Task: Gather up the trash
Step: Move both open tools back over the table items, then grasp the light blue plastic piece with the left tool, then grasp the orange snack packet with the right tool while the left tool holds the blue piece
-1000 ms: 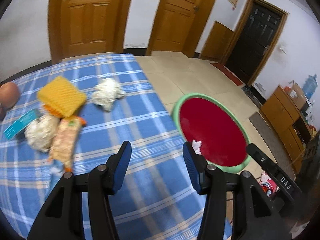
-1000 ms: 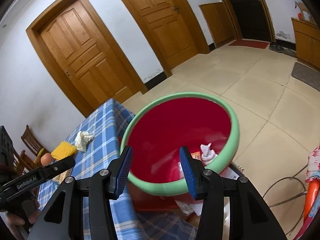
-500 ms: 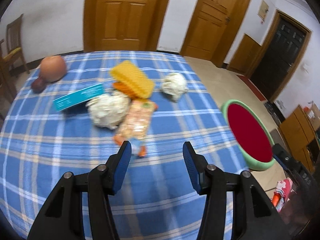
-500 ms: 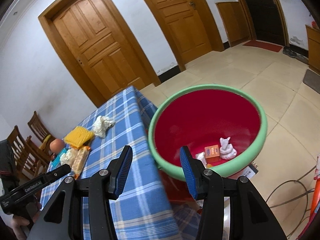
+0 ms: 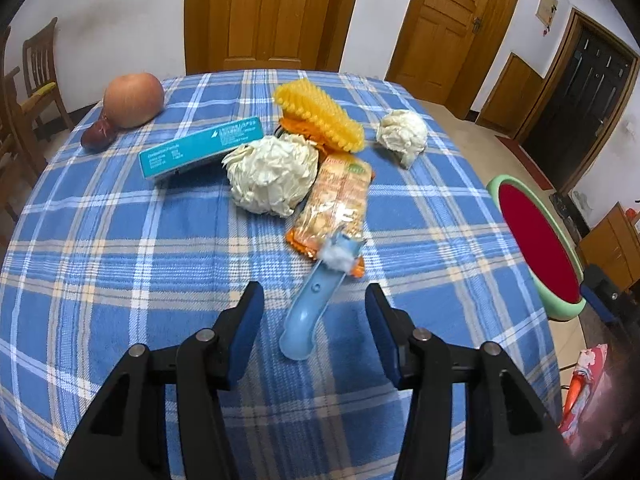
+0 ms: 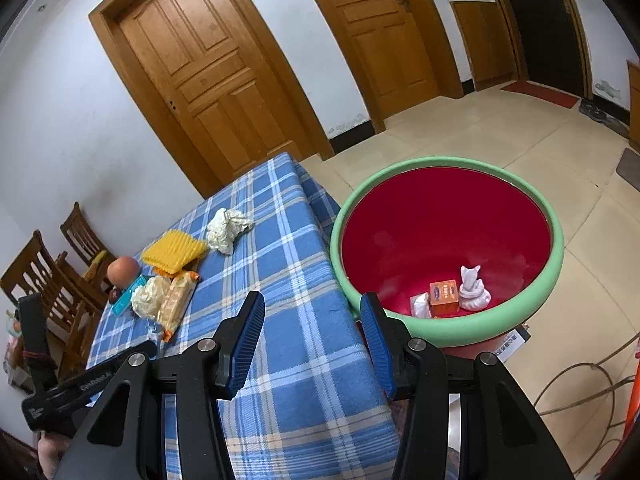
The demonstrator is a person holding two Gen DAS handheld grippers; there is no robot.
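Blue plaid cloth (image 5: 120, 264) now fills the left wrist view; the left gripper (image 5: 316, 312), its jaws just narrowed but apart, straddles a light-blue plastic handle (image 5: 308, 312), untouched. Crumpled paper (image 5: 272, 174) and a crinkly snack pack (image 5: 336, 204) lie beyond. Right wrist view: right gripper (image 6: 312, 332) part-open, empty; the red, green-rimmed bin (image 6: 480, 328) has slid right; the left tool's lettering perhaps reads "GenRobot".

The print on the teal box (image 5: 202, 148) is too small to read. A paper ball (image 5: 272, 174) covers the box's right end and part of the snack pack (image 5: 336, 204). An orange thing (image 5: 298, 126) lies mostly hidden under the yellow pad (image 5: 320, 116). The bin (image 5: 540, 240) is cut off by the desk (image 5: 120, 260) edge.
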